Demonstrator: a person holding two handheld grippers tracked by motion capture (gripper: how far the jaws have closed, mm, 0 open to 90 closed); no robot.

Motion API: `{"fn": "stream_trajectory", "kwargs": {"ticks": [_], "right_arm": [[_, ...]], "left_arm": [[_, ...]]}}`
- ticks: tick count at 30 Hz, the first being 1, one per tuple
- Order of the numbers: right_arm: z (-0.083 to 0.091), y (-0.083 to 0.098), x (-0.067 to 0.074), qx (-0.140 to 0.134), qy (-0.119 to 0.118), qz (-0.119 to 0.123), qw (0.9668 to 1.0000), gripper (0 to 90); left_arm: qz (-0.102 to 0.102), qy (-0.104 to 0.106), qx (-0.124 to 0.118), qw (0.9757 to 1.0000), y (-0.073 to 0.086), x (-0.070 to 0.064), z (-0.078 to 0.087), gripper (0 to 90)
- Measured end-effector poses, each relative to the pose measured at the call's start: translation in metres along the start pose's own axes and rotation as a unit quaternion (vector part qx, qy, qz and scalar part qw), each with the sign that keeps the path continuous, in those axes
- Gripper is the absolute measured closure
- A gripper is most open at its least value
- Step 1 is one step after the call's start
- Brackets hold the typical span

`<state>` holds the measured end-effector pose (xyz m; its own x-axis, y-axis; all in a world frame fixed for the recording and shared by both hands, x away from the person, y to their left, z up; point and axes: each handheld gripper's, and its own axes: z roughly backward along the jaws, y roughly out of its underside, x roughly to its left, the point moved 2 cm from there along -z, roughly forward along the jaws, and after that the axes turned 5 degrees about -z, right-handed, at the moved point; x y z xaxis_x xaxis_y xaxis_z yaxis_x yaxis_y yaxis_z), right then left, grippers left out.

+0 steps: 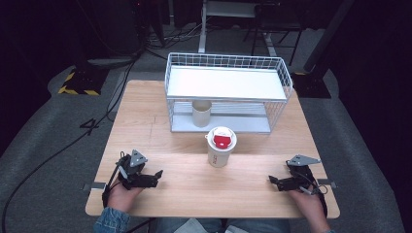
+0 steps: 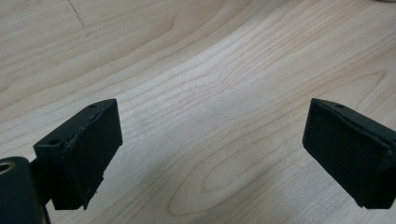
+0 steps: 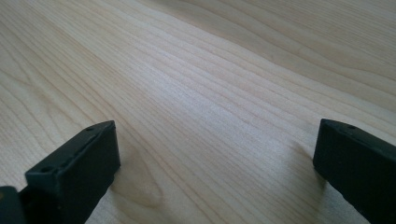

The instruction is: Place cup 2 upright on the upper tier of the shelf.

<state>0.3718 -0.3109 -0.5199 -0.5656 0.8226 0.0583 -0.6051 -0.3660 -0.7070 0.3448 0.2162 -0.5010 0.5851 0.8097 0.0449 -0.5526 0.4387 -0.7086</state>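
Nearest the person, the left gripper [image 1: 156, 174] is lying low over the front of the table [image 1: 194, 194], held in the left hand [image 1: 121, 196], its jaws pointing toward the table's middle. In the left gripper view its jaws are standing wide apart over bare wood, with nothing between them. The right gripper [image 1: 272, 180] is sitting at the opposite front corner in the right hand [image 1: 307, 201], jaws also pointing inward. In the right gripper view those jaws are gaping too, only wood grain showing between them. Both grippers are resting well apart from each other and from everything else on the table.

Farther in, near the middle of the table, a cup [image 1: 220, 147] is standing upright, white with a red lid patch on top. It is sitting between the two grippers' lines and just in front of the rack [image 1: 282, 73].

Behind it, the white wire rack is occupying the far half of the table. A second cup [image 1: 201, 113], plain and open-topped, is standing upright on the rack's lower level, under the white shelf [image 1: 223, 82].
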Motion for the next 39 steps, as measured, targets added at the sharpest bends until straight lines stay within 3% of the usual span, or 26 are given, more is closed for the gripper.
{"fn": "stream_trajectory", "kwargs": {"ticks": [2,15,17,23,39], "right_arm": [[0.0,0.0,0.0,0.0,0.001,0.001,1.0,0.2],[0.0,0.0,0.0,0.001,0.0,0.001,1.0,0.1],[0.0,0.0,0.0,0.001,0.0,0.001,1.0,0.1],[0.0,0.0,0.0,0.001,0.0,0.001,1.0,0.1],[0.0,0.0,0.0,0.001,0.0,0.001,1.0,0.1]], "left_arm": [[-0.008,0.002,0.012,0.9999,0.002,0.0,-0.002,5.4],[-0.006,-0.003,0.046,0.9989,0.013,0.004,-0.009,5.4],[0.009,0.006,0.041,0.9991,0.015,0.007,-0.01,4.6],[-0.003,0.01,0.03,0.9995,0.017,0.01,-0.012,0.1],[-0.004,0.013,0.03,0.9994,0.017,0.011,-0.012,0.1]]}}
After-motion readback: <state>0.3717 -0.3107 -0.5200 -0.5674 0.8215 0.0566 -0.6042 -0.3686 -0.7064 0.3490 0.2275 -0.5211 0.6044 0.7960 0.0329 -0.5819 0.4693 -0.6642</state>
